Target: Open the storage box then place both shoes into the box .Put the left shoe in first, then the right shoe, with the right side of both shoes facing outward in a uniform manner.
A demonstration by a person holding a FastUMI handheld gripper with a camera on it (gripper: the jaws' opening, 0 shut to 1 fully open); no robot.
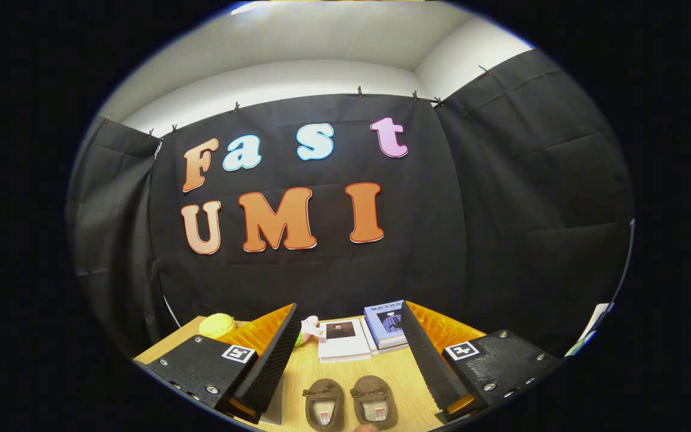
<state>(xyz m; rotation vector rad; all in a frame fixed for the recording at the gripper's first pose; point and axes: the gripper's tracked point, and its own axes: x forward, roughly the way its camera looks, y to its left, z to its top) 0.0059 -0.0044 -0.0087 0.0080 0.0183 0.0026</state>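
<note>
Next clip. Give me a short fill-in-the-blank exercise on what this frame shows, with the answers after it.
1. The gripper is ____, its fingers spread wide with nothing held.
2. Between the fingers, on the wooden table, lies a pair of brown ____.
3. Beyond the shoes lie a white book and a ____ book beside it.
4. The yellow-green ball sits at the table's far edge, beyond the ____ finger.

Answers: open; shoes; blue; left
</note>
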